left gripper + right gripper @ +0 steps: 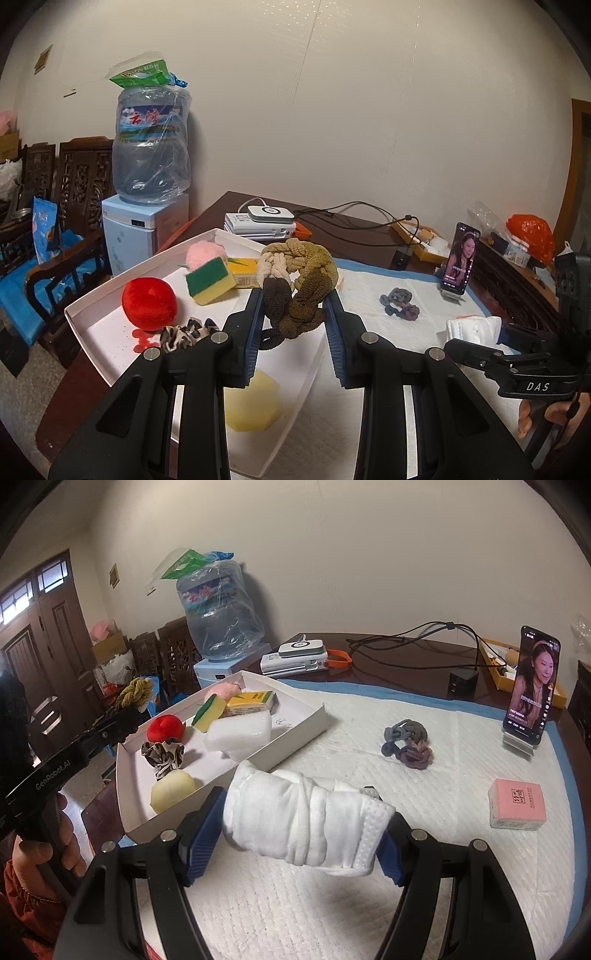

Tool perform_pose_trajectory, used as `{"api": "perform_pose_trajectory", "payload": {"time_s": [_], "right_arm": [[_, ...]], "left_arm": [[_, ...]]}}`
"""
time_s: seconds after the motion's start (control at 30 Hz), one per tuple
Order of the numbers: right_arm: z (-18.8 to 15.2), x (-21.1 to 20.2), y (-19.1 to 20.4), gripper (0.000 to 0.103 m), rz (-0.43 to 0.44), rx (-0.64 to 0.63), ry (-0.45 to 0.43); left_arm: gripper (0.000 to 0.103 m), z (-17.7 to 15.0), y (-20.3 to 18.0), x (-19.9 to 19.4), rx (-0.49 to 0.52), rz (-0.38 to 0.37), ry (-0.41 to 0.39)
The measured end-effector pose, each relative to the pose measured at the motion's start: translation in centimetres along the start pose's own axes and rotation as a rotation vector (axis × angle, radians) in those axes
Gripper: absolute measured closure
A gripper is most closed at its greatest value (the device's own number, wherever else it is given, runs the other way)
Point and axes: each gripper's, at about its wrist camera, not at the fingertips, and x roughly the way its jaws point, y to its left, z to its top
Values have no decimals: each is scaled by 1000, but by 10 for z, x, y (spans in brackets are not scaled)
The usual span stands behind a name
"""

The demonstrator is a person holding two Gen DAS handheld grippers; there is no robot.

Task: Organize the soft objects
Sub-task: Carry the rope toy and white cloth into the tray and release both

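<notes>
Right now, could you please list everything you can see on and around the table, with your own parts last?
white tray: one, left on the pad.
red plush ball: one, in tray.
leopard scrunchie: one, black and cream, in tray.
green-yellow sponge: one, in tray.
pale yellow sponge: one, tray's near end.
white sponge block: one, in tray.
yellow box: one, in tray.
pink fluffy item: one, tray's far end.
grey-purple braided scrunchie: one, on pad.
pink box: one, pad's right.
phone: one, on stand, screen lit.
water jug: one, blue, on dispenser.
olive-brown braided scrunchie: one, in left tool.
white folded cloth: one, in right tool.
</notes>
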Motion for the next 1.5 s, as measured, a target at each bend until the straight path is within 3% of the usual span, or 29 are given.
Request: {"api": "perform_pose_trajectory", "payload": {"time_s": [0.37,0.5,0.7,0.77,0.8,0.9,0.93,0.97,1.2,1.5], "right_arm": [[34,34,6,30,47,26,19],[48,55,19,29,115,55,42],[61,98,62,29,205,61,82],[62,113,68,27,222,95,92],[61,119,70,25,228,110,94],[54,131,71,14,230,143,109],[51,132,70,5,237,156,114],[49,133,68,0,234,167,113],[42,120,64,0,225,187,86],[40,111,64,0,233,194,76]], "left_arm": [[71,12,59,-13,-48,157,-33],[71,6,71,-7,-52,174,-3],[70,13,84,34,-47,224,70],[64,12,85,44,-43,263,90],[55,11,85,47,-41,273,97],[11,5,85,51,-26,313,114],[3,2,85,50,-20,332,110],[0,1,86,49,-17,344,105],[0,1,94,37,-60,374,82],[0,5,76,26,-30,360,62]]}}
